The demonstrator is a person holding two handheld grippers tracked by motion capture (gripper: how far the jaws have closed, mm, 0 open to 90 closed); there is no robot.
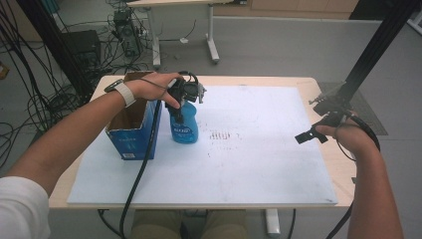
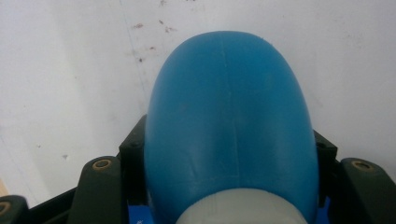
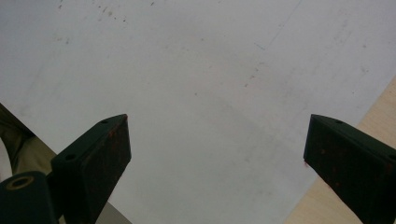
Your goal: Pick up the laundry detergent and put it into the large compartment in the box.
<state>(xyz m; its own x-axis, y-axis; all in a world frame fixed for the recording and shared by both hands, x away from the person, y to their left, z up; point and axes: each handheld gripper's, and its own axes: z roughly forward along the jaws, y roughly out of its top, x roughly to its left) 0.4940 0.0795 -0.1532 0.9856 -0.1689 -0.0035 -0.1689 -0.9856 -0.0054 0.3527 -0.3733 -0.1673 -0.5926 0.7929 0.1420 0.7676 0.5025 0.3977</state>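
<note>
The left tool (image 1: 180, 107) clamps the bottle (image 1: 184, 128) just beside the box (image 1: 130, 139). The right tool (image 1: 311, 135), jaws apart, hovers at the board's (image 1: 259, 169) right edge, with open board between them.

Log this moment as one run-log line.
left gripper: shut on blue bottle | bottle: upright on white board, beside open blue box | right gripper: open, holding nothing, over board's right edge

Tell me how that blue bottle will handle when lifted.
The blue bottle looks like smooth, rounded plastic, so it may slip. The left gripper clamps it near the top, with the jaws on both flanks in the left gripper view, so it could swing or tilt. It seems fairly rigid; its weight is unclear.
</note>
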